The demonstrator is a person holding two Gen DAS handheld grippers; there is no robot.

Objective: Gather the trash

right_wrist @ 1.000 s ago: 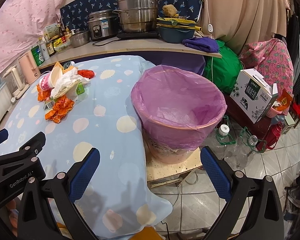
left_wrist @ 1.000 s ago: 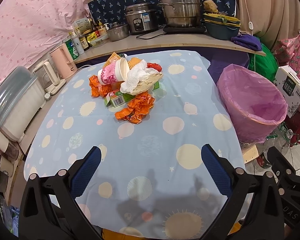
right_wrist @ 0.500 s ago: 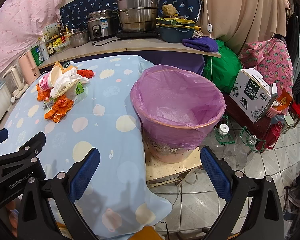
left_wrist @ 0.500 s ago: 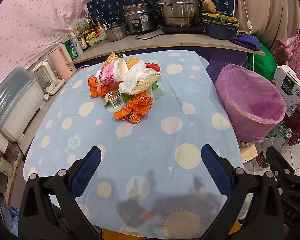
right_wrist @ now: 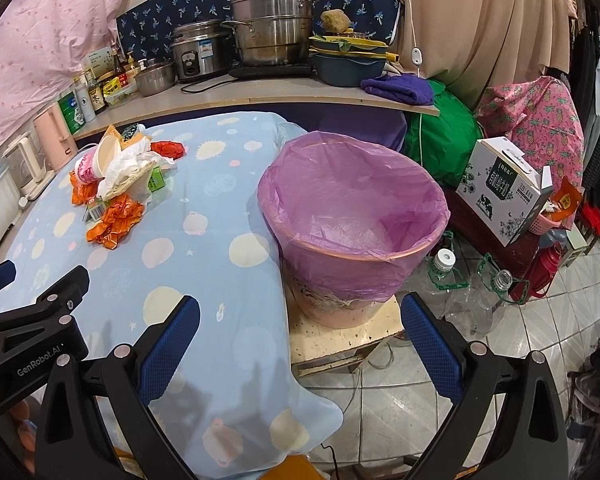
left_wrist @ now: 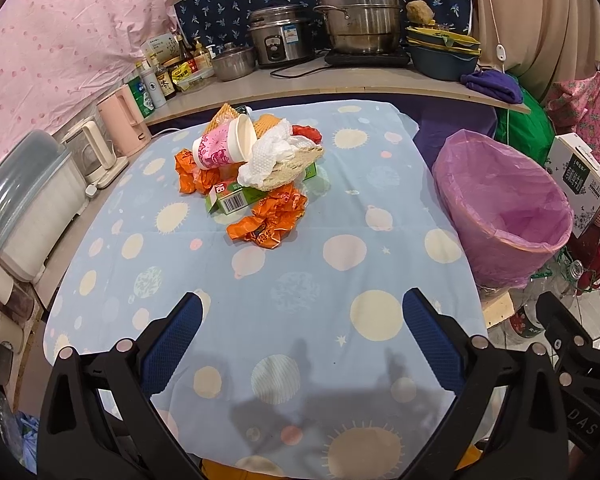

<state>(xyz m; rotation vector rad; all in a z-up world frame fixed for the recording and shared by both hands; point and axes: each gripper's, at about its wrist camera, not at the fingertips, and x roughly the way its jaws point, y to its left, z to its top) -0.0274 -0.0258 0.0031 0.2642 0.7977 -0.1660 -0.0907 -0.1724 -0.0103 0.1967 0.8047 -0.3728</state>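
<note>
A trash pile lies on the far half of the blue spotted tablecloth (left_wrist: 284,288): a pink paper cup (left_wrist: 220,146) on its side, white crumpled paper (left_wrist: 274,152), a green carton (left_wrist: 230,198), orange wrappers (left_wrist: 272,220) and a red scrap (left_wrist: 308,133). The pile also shows in the right wrist view (right_wrist: 116,184). A bin with a pink liner (left_wrist: 504,208) stands right of the table, empty inside (right_wrist: 352,216). My left gripper (left_wrist: 300,340) is open and empty above the table's near edge. My right gripper (right_wrist: 298,344) is open and empty, near the bin.
A counter (left_wrist: 340,80) behind the table holds steel pots (left_wrist: 358,8), a rice cooker, bottles and bowls. Kettles (left_wrist: 100,148) and a lidded container (left_wrist: 24,200) stand at the table's left. Boxes (right_wrist: 504,188) and plastic bottles (right_wrist: 444,272) crowd the tiled floor right of the bin.
Both grippers have drifted slightly; the views shift a little, and the pile and bin sit slightly lower and left. Nothing was picked up or moved.
</note>
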